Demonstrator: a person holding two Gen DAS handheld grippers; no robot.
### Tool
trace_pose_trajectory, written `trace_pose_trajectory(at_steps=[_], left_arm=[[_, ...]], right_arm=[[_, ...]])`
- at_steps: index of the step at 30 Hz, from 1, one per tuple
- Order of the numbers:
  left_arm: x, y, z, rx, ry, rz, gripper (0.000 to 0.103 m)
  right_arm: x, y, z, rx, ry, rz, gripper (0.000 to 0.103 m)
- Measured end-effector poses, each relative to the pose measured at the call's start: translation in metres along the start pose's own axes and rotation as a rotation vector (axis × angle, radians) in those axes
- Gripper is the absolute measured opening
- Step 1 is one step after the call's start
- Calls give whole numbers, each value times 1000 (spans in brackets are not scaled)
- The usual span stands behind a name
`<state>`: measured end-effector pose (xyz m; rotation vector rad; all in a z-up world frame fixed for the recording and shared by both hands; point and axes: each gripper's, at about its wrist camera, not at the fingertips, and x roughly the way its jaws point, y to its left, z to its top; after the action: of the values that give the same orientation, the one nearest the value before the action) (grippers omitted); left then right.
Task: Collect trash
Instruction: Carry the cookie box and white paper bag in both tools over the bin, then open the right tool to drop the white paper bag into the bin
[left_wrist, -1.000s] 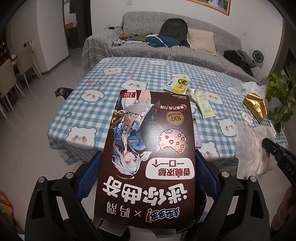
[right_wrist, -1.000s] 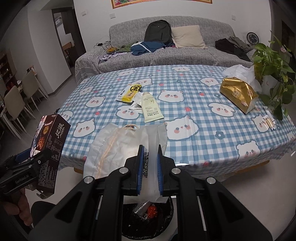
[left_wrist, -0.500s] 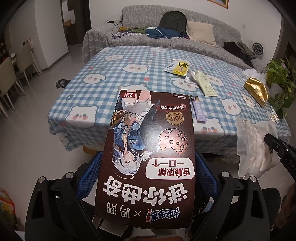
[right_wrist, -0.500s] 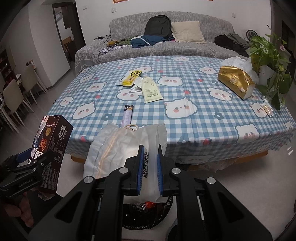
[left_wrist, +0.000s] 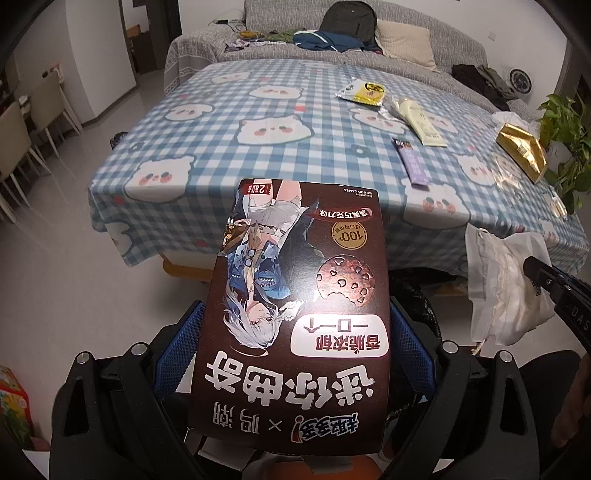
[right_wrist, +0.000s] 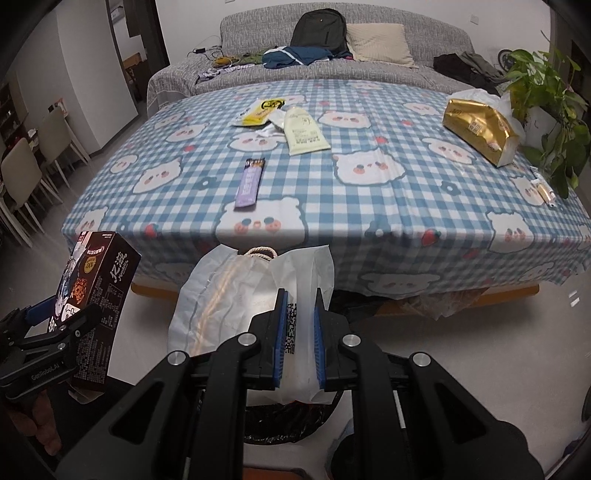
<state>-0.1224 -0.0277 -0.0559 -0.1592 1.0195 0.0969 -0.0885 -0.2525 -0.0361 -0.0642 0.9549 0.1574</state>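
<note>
My left gripper (left_wrist: 291, 317) is shut on a dark brown cookie box (left_wrist: 295, 310), held in front of the table; the box also shows in the right wrist view (right_wrist: 94, 295). My right gripper (right_wrist: 300, 314) is shut on a white plastic bag (right_wrist: 240, 295) with a rope handle, above a black-lined trash bin (right_wrist: 280, 421). The bag also shows in the left wrist view (left_wrist: 506, 288). On the checked tablecloth (right_wrist: 369, 192) lie a purple wrapper (right_wrist: 250, 182), a yellow packet (right_wrist: 264, 110) and a cream pouch (right_wrist: 304, 131).
A gold tissue pack (right_wrist: 480, 127) and a potted plant (right_wrist: 543, 96) stand at the table's right end. A grey sofa (right_wrist: 369, 44) with a backpack is behind. Dining chairs (right_wrist: 29, 162) stand at the left.
Both grippers have drawn back and lowered away from the table with box and bag still held. The purple wrapper has come into view.
</note>
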Motion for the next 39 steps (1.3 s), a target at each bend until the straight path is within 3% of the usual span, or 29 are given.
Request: trace_pose_trajectory(at_steps=[12, 29, 38, 39], left_arm=[[60, 1, -20, 2, 76, -40, 91], [154, -8, -33, -32, 142, -28, 91], [156, -7, -35, -36, 156, 14, 91], [154, -9, -33, -38, 156, 16, 91]], right_arm=[[49, 10, -22, -19, 84, 16, 12], [140, 21, -36, -45, 204, 10, 12], [169, 38, -46, -79, 254, 16, 13], [170, 41, -46, -85, 255, 20, 16]])
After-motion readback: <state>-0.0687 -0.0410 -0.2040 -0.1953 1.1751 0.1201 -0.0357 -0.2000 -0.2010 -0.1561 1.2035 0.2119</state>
